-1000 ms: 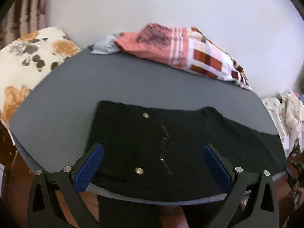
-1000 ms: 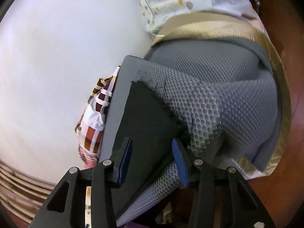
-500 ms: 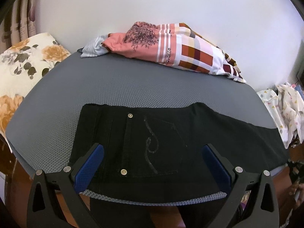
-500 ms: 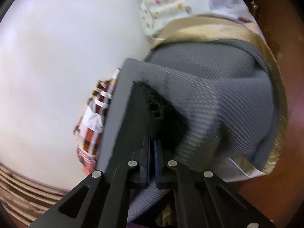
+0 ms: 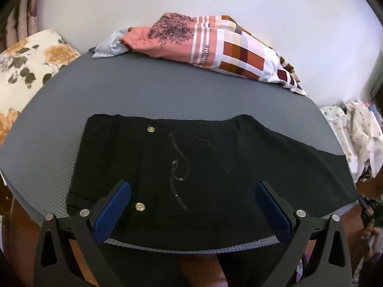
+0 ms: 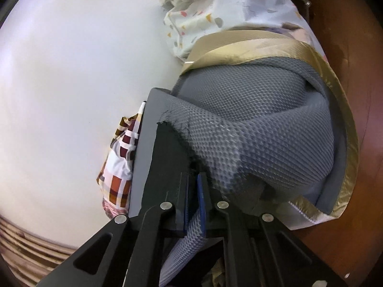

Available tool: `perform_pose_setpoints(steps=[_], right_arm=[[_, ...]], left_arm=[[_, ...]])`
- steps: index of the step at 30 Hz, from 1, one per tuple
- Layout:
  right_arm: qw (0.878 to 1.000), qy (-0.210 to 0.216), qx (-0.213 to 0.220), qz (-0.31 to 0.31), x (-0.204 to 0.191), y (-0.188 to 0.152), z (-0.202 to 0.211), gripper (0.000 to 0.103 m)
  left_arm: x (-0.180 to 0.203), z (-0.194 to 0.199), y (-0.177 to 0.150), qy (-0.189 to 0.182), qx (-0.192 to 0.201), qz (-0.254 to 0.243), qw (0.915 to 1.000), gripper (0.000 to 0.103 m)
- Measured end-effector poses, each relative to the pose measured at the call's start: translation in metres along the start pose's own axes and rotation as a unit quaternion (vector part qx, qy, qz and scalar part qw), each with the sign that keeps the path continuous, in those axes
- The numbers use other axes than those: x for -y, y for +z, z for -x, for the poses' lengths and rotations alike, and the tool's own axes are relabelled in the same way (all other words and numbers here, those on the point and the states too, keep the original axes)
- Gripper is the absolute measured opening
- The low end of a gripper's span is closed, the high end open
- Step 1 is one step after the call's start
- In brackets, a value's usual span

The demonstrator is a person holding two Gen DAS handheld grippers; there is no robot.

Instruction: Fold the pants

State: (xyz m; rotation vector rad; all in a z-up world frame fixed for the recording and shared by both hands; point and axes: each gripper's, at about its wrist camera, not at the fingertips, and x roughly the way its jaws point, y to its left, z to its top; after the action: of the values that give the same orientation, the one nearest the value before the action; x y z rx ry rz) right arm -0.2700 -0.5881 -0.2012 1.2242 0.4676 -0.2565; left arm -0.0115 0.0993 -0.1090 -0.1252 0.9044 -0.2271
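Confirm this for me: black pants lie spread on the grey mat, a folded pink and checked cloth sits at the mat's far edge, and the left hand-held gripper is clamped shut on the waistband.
Wrong on one point. The left hand-held gripper is open, its blue pads wide apart over the black pants, as the left wrist view shows. The pants do lie spread on the grey mat, and the pink and checked cloth sits at its far edge.
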Motion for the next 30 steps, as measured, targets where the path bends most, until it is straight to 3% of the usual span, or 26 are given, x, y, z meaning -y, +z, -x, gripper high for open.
perform_pose_setpoints(steps=[2,6,11,16,18,24,25,29,30], right_arm=[[1.000,-0.006,-0.005,0.003,-0.002,-0.001,-0.008,0.037],[1.000,-0.005,-0.008,0.009,-0.010,-0.005,-0.018,0.040],[0.998,0.010,-0.048,0.041,-0.030,-0.022,-0.045,0.041],[0.999,0.026,-0.035,0.009,-0.024,-0.020,-0.050,0.037],[0.999,0.037,-0.035,-0.014,-0.020,-0.020,-0.052,0.038],[0.998,0.017,-0.053,0.032,-0.045,-0.029,-0.062,0.041],[0.998,0.006,-0.054,0.044,-0.049,-0.030,-0.063,0.040],[0.997,-0.025,-0.056,0.054,-0.047,-0.034,-0.069,0.010],[0.997,-0.025,-0.054,0.053,-0.044,-0.034,-0.069,0.009]], left_arm=[[0.004,0.000,-0.002,-0.001,0.002,-0.009,1.0000,0.103],[0.014,0.003,-0.003,0.011,0.017,-0.033,0.9992,0.103],[0.027,0.007,-0.003,0.042,0.040,-0.067,0.9961,0.103],[0.037,0.011,-0.005,0.085,0.059,-0.113,0.9882,0.103],[0.040,0.011,-0.006,0.100,0.061,-0.126,0.9850,0.103],[0.046,0.002,-0.011,0.115,0.049,-0.151,0.9806,0.103],[0.047,0.002,-0.011,0.119,0.050,-0.155,0.9794,0.103],[0.048,0.003,-0.011,0.134,0.053,-0.165,0.9757,0.103],[0.047,0.003,-0.011,0.135,0.053,-0.163,0.9758,0.103]])
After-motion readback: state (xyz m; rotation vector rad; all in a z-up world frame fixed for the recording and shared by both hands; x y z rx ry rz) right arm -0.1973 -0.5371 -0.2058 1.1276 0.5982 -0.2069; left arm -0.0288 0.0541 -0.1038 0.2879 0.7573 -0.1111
